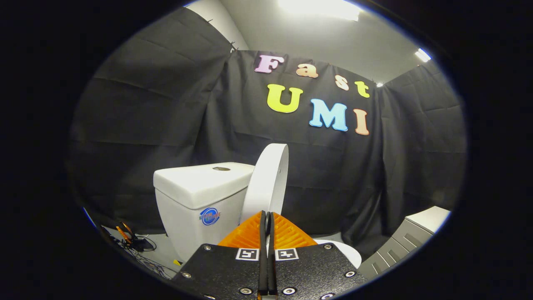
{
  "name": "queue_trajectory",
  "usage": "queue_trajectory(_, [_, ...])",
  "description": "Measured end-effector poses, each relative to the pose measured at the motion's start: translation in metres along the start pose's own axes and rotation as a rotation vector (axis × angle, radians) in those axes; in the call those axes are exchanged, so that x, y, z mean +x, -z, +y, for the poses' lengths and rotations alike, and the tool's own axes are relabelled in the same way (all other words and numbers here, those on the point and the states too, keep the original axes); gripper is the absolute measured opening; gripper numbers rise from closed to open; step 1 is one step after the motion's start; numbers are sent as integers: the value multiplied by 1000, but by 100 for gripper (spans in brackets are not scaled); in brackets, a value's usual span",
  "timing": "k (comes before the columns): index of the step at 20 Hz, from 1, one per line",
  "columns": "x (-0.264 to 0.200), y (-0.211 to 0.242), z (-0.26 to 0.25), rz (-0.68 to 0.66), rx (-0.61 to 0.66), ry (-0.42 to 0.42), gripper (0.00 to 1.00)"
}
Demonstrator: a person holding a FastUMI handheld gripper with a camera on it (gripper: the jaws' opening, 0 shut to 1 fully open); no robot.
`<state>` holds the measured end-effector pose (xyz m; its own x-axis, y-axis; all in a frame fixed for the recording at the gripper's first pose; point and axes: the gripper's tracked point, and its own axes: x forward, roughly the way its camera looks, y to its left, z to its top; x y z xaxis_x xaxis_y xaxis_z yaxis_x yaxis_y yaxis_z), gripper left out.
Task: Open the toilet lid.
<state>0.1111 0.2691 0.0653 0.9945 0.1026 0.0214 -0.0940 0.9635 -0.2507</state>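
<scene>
Basically done: the white oval plastic toilet lid (pixel 268 179) stands raised, near upright, beside the white ceramic tank (pixel 195 196), just beyond the fingertips. The gripper (pixel 267 216) has its jaws pressed together, pinching nothing. White seat rim (pixel 341 250) shows past the fingers. Left, by my read: maybe leaning the lid fully back.

- Black cloth wall (pixel 166 104) hangs in creased folds beyond the fingers, wrapping round on both sides
- Pale grey ceiling (pixel 316 37) above it, with a bright light panel (pixel 320 7) overhead
- Grey cabinet (pixel 410 237) with drawer fronts, right of the fingers
- Tangled cables (pixel 139 246) on the pale floor, left of the fingers
</scene>
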Motion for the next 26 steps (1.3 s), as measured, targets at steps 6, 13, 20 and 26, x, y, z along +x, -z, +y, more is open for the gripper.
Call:
queue_trajectory(6, [6, -6, 30, -8, -49, -66, 0])
queue_trajectory(13, [13, -11, 47, 29, -13, -146, 0])
queue_trajectory(20, [13, -12, 51, 55, 72, -265, 21])
queue_trajectory(26, [-4, -53, -2, -34, 108, -199, 87])
